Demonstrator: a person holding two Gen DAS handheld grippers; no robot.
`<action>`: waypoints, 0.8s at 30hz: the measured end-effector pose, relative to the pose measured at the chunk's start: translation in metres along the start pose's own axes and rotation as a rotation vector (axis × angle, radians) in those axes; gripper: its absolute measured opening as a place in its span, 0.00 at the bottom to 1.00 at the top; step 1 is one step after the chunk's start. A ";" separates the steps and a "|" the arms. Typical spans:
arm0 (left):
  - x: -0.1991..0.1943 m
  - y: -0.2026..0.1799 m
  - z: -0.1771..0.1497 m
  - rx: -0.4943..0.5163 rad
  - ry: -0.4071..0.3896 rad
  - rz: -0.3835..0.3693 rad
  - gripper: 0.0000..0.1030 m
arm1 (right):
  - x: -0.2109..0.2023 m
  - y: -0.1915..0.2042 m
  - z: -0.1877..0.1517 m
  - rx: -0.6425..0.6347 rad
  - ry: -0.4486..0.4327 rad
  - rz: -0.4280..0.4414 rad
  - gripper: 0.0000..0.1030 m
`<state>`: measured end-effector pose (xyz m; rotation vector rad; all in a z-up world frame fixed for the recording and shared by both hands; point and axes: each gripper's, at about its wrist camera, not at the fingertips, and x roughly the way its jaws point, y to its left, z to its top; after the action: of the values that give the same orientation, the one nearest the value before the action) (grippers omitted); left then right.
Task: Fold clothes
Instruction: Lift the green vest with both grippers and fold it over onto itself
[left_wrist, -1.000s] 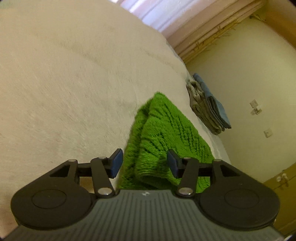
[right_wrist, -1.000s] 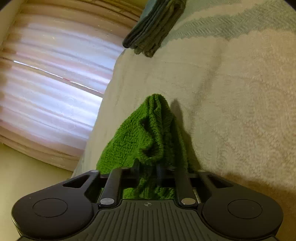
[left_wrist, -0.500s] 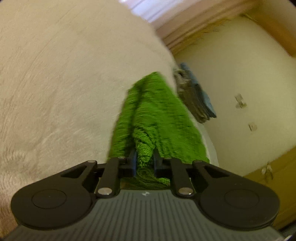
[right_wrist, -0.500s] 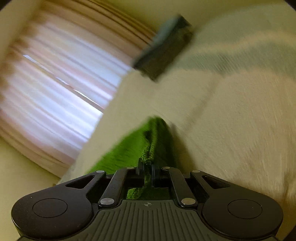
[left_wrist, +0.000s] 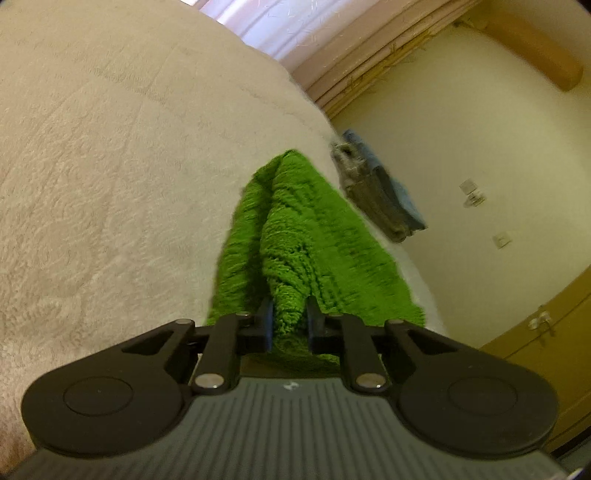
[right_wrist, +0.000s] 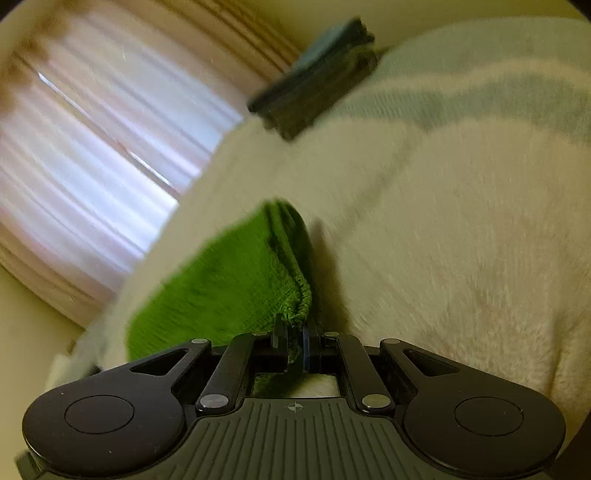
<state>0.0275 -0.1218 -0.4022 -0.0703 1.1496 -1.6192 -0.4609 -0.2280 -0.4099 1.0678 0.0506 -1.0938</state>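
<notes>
A bright green knitted cloth (left_wrist: 295, 236) lies partly folded on a cream bedspread (left_wrist: 110, 166). My left gripper (left_wrist: 290, 325) is shut on a bunched fold at its near end. In the right wrist view the same green cloth (right_wrist: 229, 284) stretches away to the left, and my right gripper (right_wrist: 295, 341) is shut on its near edge, which hangs thin between the jaws. The cloth is held taut and a little lifted at both held ends.
A stack of folded grey and blue clothes (left_wrist: 380, 195) sits at the bed's far edge and shows in the right wrist view (right_wrist: 317, 88). Pink curtains (right_wrist: 92, 147) hang beyond the bed. A yellow wall with sockets (left_wrist: 472, 192) and a wooden cabinet (left_wrist: 543, 332) are to the right.
My left gripper went from open around the cloth to shut on its fold. Both grippers have pulled the cloth, so it is now narrower and drawn out; the right view swung.
</notes>
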 end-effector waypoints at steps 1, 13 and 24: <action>0.005 0.003 -0.001 -0.002 0.006 0.013 0.15 | 0.001 0.000 -0.003 -0.010 -0.007 -0.006 0.05; 0.001 -0.022 0.029 0.116 -0.016 0.090 0.36 | -0.015 0.020 0.047 -0.116 -0.082 0.012 0.64; 0.080 -0.030 0.118 0.063 0.040 0.039 0.56 | 0.080 0.024 0.095 0.101 0.015 0.049 0.59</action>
<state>0.0411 -0.2596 -0.3580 0.0250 1.1233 -1.6275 -0.4446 -0.3505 -0.3841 1.1617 -0.0188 -1.0529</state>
